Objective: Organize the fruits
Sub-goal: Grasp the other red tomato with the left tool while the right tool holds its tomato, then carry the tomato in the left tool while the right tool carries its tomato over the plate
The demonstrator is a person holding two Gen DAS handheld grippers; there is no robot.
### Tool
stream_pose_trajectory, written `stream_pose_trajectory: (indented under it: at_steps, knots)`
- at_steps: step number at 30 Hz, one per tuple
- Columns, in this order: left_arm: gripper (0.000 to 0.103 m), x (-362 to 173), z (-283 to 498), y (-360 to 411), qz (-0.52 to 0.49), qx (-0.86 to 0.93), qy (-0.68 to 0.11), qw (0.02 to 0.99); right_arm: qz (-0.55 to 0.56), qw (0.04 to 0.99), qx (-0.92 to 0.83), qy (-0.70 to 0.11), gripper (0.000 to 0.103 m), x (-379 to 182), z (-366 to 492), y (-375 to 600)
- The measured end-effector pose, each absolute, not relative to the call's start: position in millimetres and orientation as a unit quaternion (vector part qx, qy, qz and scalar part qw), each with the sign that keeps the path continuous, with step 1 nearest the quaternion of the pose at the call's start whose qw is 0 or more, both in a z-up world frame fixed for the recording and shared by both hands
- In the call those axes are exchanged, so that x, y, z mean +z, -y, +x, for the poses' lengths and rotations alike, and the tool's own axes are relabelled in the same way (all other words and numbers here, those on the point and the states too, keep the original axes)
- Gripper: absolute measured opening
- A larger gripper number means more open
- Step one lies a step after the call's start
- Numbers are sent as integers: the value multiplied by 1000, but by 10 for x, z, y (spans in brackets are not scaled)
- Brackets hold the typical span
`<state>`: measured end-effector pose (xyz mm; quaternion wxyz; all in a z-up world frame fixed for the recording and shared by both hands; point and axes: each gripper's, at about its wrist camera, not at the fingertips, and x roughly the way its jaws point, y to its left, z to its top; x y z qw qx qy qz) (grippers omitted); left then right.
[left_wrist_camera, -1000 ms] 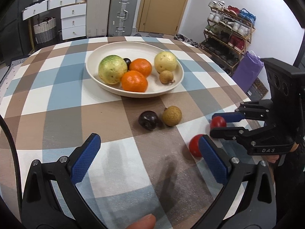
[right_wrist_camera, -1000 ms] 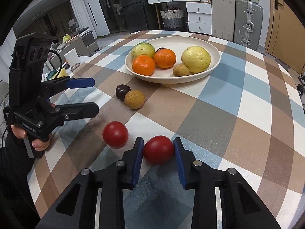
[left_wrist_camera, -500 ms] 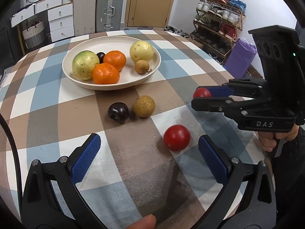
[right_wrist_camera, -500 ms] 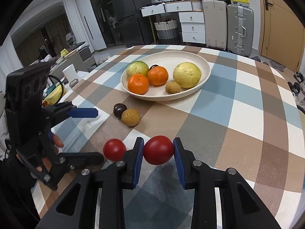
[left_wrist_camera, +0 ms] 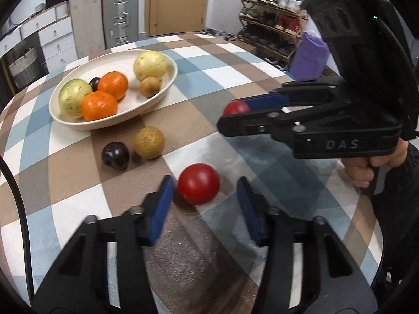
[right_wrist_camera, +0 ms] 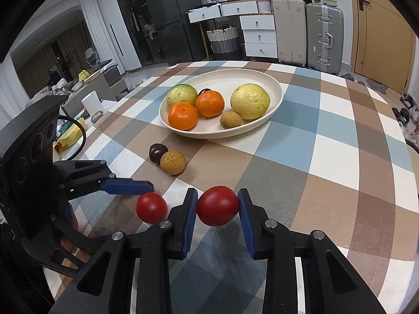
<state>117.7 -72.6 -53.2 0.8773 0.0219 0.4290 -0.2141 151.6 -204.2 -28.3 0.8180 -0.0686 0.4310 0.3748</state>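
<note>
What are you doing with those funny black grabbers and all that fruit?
A person is tidying fruit with a grabber in each hand. The right gripper holds one red tomato between its fingers. The left gripper is closing around a second tomato on the checked tablecloth, with a gap on one side. A dark plum and a bumpy brown fruit lie loose beside the bowl, which holds oranges and other fruit.

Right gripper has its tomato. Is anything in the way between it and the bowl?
Nothing visible blocks it. The right gripper holds its tomato; only bare tablecloth lies between it and the bowl. The brown fruit and plum lie off to the left.
</note>
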Motion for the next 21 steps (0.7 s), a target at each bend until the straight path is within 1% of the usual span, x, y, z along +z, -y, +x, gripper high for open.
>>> stream_pose_trajectory:
  at_steps: [1,2,13,21]
  knots:
    - [34,-522,1168,724,22,-216,-427,878,-68,818,375,-430,32,-281,1514,2042]
    - [28,-516,1162,718,19,-221,-424,878,-67,819,374,-430,32,-279,1513,2042]
    - [28,-390,1122,588,2,-212,-394,894,-60,822,376,-424,32,-253,1511,2051]
    - [28,-281,1158,321,-32,-170,-371,912,-41,833,383,-397,32,-165,1483,2054]
